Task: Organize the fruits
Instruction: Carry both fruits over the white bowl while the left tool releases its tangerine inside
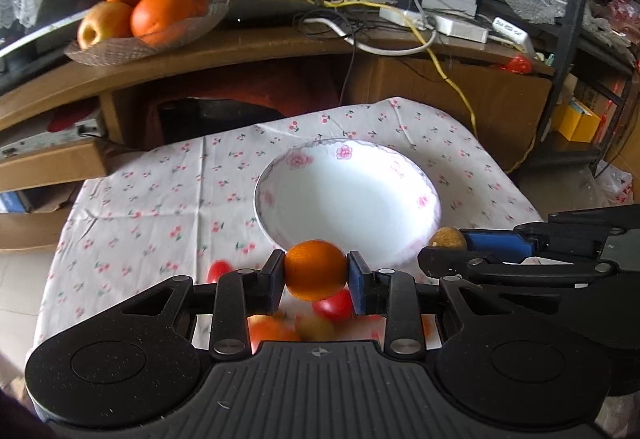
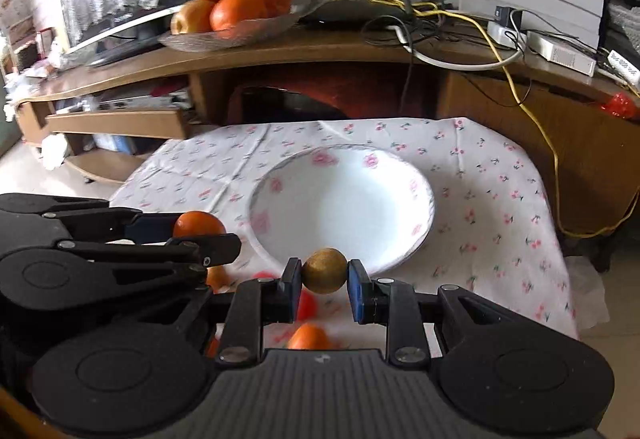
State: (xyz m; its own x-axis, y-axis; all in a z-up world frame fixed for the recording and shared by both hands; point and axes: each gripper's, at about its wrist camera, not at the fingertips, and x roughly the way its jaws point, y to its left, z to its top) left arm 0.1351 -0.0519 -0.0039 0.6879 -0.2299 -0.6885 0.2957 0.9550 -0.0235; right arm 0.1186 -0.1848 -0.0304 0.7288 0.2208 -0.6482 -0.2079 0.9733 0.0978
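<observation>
Two grippers, each with a fruit pinched between its pads. The left gripper (image 1: 316, 271) is clamped on a small orange (image 1: 315, 270), held up off the table just in front of the near rim of the white bowl (image 1: 348, 195). The orange is nearly round, only a bit wider than tall, so its long axis runs left-right, straight across from pad to pad. I can't make out a stem end, so no idea which way it points.

The right gripper (image 2: 324, 271) is closed on a little brownish round fruit (image 2: 324, 270), could be a longan or something similar. It hangs just before the bowl's near rim too, a bit to the right of the orange. It's basically a ball, with no obvious long axis.

From the left wrist view the right gripper comes in from the side, its tips beside the bowl's edge. The bowl has pink flowers around the rim, has nothing in it, and sits on a cherry-print cloth (image 1: 160, 191). Under the grippers, blurry red and orange fruits (image 1: 332, 305) lie on the cloth. On the wooden shelf behind sits a glass dish (image 1: 120, 47) of oranges and an apple.
</observation>
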